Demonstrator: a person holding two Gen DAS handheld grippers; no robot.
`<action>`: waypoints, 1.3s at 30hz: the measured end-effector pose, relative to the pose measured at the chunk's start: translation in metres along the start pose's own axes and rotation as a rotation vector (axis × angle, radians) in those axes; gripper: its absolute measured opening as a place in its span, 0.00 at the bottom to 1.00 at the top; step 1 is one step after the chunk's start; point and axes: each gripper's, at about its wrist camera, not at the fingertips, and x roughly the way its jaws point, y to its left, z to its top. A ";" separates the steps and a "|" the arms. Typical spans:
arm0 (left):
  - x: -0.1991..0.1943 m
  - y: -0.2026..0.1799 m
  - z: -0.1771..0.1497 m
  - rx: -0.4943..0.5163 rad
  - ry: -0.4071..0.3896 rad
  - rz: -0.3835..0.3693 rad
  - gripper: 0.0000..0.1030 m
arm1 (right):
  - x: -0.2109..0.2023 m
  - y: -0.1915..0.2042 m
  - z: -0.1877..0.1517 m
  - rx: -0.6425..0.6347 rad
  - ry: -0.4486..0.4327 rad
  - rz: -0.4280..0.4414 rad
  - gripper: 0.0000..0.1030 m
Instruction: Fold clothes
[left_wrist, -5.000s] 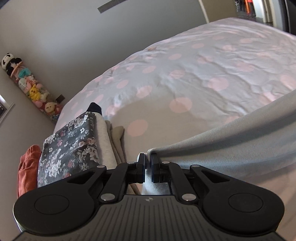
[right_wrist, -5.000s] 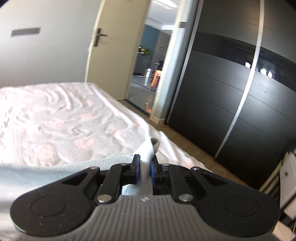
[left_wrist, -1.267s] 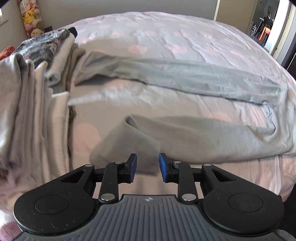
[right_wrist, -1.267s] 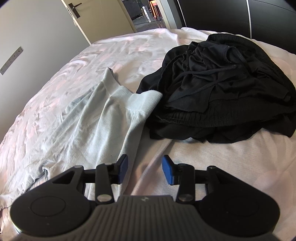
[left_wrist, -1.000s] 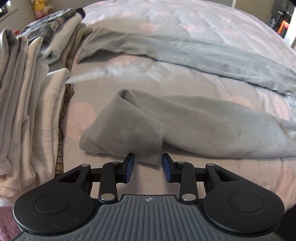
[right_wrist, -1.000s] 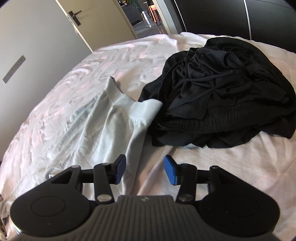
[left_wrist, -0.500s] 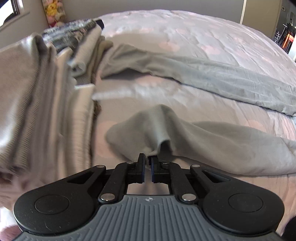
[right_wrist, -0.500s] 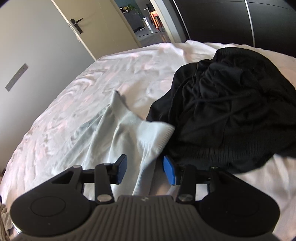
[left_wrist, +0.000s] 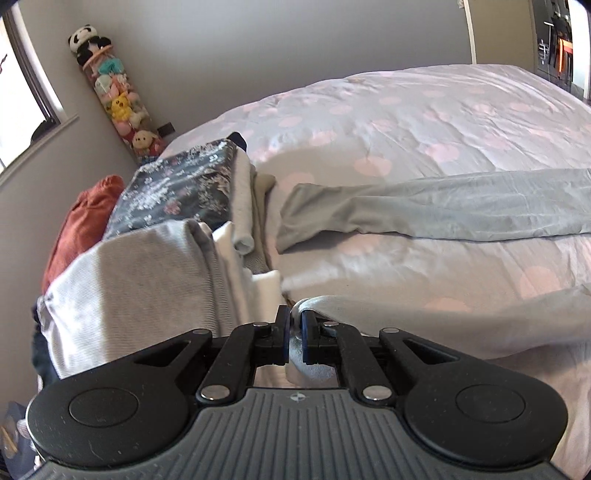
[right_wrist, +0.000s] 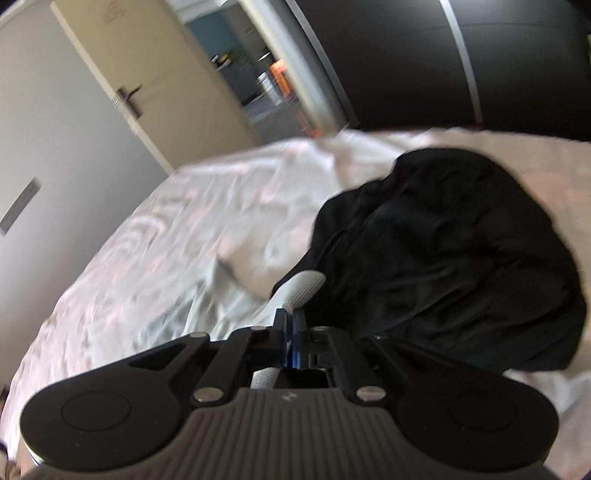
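Observation:
Light grey pants (left_wrist: 443, 210) lie across the pink-dotted bed cover (left_wrist: 424, 122). My left gripper (left_wrist: 294, 325) is shut on the hem of the near leg (left_wrist: 424, 317) and holds it lifted just off the bed. The far leg lies flat beyond it. In the right wrist view my right gripper (right_wrist: 290, 326) is shut on the ribbed waistband (right_wrist: 303, 284) of the same pants, raised a little. The rest of the pants (right_wrist: 207, 295) trails off to the left, blurred.
A stack of folded clothes (left_wrist: 155, 258) with a dark floral piece (left_wrist: 177, 188) on top stands left of my left gripper. A heap of black clothes (right_wrist: 443, 251) lies right of my right gripper. An open doorway (right_wrist: 266, 81) and a dark wardrobe (right_wrist: 461, 59) are behind.
Both grippers came down open onto the laid-out pants. The left shut on the near leg hem, then the right shut on the waistband. Both have lifted and tilted upward.

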 end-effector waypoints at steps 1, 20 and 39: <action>-0.002 0.002 0.000 0.019 0.003 0.002 0.04 | -0.001 -0.004 0.002 0.013 -0.007 -0.021 0.03; 0.045 -0.038 -0.078 0.459 0.436 -0.263 0.08 | 0.009 -0.034 -0.010 -0.033 0.029 -0.218 0.08; 0.064 -0.025 -0.039 0.292 0.278 -0.184 0.46 | -0.008 -0.018 -0.013 -0.069 -0.057 -0.217 0.31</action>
